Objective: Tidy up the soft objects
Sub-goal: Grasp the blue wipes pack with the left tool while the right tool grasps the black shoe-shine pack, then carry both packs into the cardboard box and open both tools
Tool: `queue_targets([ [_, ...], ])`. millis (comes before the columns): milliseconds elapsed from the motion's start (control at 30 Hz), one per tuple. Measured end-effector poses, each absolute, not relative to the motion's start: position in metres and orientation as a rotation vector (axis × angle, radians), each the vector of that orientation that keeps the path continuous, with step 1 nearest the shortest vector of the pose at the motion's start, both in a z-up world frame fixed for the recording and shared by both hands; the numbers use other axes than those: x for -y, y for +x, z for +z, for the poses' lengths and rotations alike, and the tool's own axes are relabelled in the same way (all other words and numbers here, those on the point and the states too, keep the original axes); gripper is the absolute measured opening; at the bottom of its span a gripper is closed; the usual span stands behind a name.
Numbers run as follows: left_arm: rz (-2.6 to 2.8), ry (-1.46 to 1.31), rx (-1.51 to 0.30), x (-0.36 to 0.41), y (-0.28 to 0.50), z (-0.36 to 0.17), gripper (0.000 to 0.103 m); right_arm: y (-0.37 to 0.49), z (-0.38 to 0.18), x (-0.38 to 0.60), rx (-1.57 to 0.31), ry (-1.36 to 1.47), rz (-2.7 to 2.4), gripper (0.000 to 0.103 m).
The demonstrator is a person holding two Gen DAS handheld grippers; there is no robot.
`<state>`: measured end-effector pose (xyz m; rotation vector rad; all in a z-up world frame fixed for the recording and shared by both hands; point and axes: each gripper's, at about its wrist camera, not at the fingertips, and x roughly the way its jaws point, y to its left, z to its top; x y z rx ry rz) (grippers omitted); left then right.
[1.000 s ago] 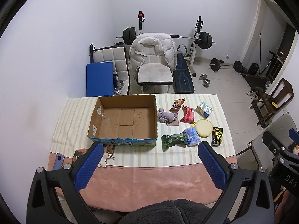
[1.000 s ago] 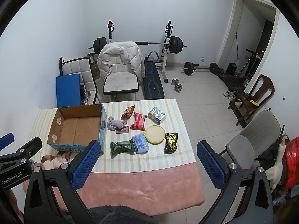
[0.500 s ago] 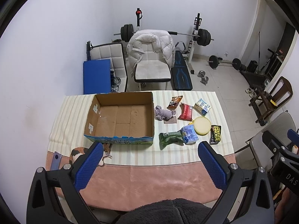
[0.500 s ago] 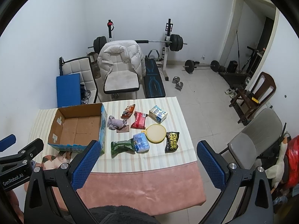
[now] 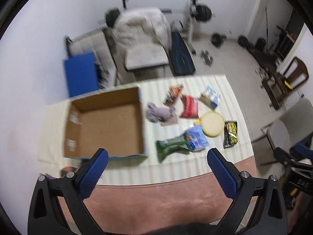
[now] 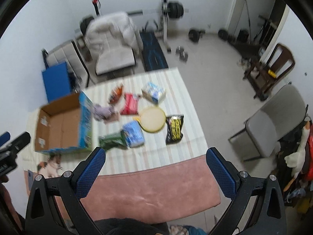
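While both frames blur, the left hand-held gripper [image 5: 157, 171] and right hand-held gripper [image 6: 155, 169] hang wide open, empty, above the worktop [image 6: 156, 184] beside the cardboard box [image 5: 105, 125].

We saw a plain white wall [image 5: 49, 29] behind the table [image 5: 230, 90], which wore a pale striped cloth with a pinkish border [image 6: 148, 188] nearest us. The floor [image 6: 211, 62] was light and tiled. Beyond the table stood a chair draped with a white puffer jacket [image 5: 142, 23], a white padded seat [image 5: 92, 43] beside it and a blue panel [image 5: 81, 72] against the wall. A weight bench with a loaded barbell [image 6: 174, 9] sat farther back, dumbbells [image 6: 182, 51] scattered near it. To the right were a grey chair [image 6: 273, 121], a dark wooden chair [image 6: 277, 62] and an open doorway [image 6: 260, 15]. Both views were blurred.
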<state>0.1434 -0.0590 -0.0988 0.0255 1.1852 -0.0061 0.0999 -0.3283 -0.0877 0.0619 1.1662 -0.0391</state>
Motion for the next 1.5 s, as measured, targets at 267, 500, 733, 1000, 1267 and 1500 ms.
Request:
queue_targets([
  [267,-0.119,-0.081,-1.525,0.121,0.241,-0.246,0.090,0.197,-0.254,0.396,-1.414,0.123,-0.076,0.103],
  [500,-0.124,-0.152,-1.793,0.156,0.293,-0.368,0.084,0.254,-0.363,0.423,-1.566,0.168,-0.068,0.103],
  [733,-0.092,-0.123,-1.888,0.168,0.295,-0.419,0.049,0.277,-0.424,0.417,-1.658,0.177,-0.036,0.100],
  [1000,-0.071,-0.070,-1.817,0.167,0.280,-0.387,0.030,0.276,-0.460,0.411,-1.728,0.188,-0.069,0.049],
  [1267,-0.092,-0.109,-1.723,0.152,0.253,-0.312,0.023,0.244,-0.432,0.417,-1.699,0.211,-0.061,0.039],
  [1500,-0.137,-0.187,-1.616,0.114,0.222,-0.236,0.020,0.208,-0.375,0.404,-1.623,0.261,0.014,0.038],
])
